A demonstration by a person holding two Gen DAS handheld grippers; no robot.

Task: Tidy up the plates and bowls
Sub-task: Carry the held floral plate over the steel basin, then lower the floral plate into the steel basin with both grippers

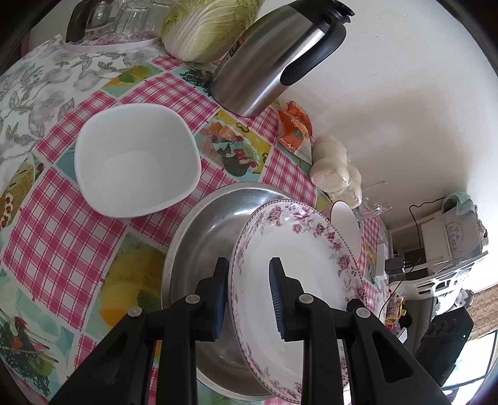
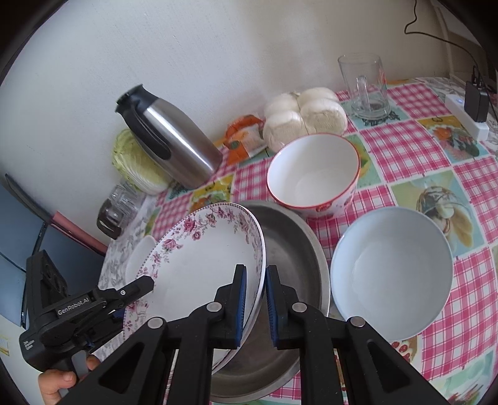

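Flowers run around the rim of the plate (image 1: 295,264), and in the left wrist view that plate stands tilted up on its edge inside the metal pan (image 1: 202,236). The left tool (image 1: 249,299) has its two blue pads on each side of the plate's rim. The gap looks wider than the rim, so I cannot tell if it is pinching yet. A white bowl (image 1: 137,159) sits alone on the table (image 1: 62,236), well apart from the pan. A steel jug (image 1: 274,62) and a cabbage (image 1: 208,28) stand farther back.

In the right wrist view, the right tool (image 2: 255,305) is closed on the other edge of the plate (image 2: 199,264), one pad on the face and one behind. The left tool (image 2: 137,289) reaches in from the far side. The plate's face turns toward the left tool and up. Its low edge rests down in the pan (image 2: 295,249). A pale blue bowl (image 2: 392,274) sits just beside the pan, and a red rimmed bowl (image 2: 314,174) sits behind it.

To do this step well, both tools should move together and slowly, so the plate does not slip or bang the pan. I think it should be laid flat, face up.
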